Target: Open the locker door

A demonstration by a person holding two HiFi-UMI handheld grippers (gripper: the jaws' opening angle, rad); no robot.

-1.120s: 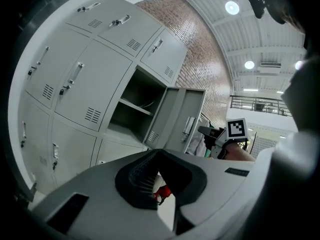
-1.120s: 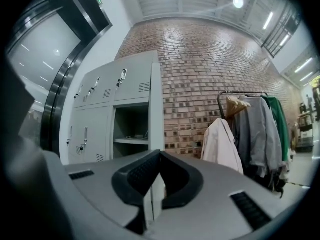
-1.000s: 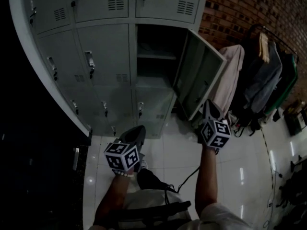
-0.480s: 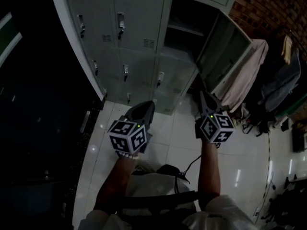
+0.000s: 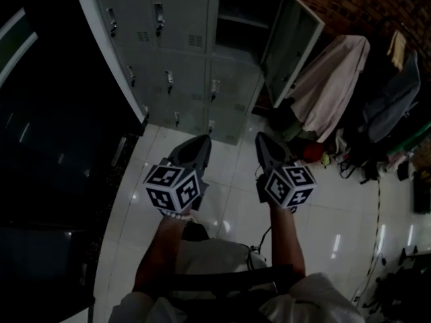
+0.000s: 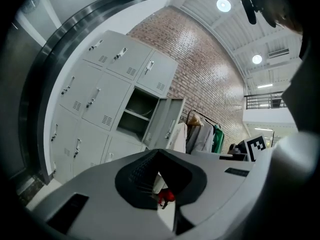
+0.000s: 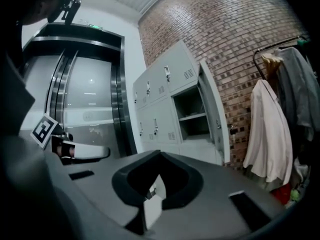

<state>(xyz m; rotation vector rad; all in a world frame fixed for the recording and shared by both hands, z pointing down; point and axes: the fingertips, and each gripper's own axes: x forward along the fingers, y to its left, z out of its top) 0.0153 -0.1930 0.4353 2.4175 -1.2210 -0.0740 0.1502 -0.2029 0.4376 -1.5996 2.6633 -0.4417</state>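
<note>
The locker door (image 5: pixel 291 40) stands swung wide on the bank of grey lockers (image 5: pixel 178 66). Both claws hang over the tiled floor (image 5: pixel 229 204), well apart from it. The left claw (image 5: pixel 201 140) is pinched together, seemingly on nothing in this dim light. The right claw (image 5: pixel 262 137) is likewise closed and empty.

The pale grey metal locker door (image 5: pixel 291 46) stands swung wide open on its right-hand hinges, baring a dark shelved compartment (image 5: pixel 236 5) in the grey locker bank (image 5: pixel 176 59).
</note>
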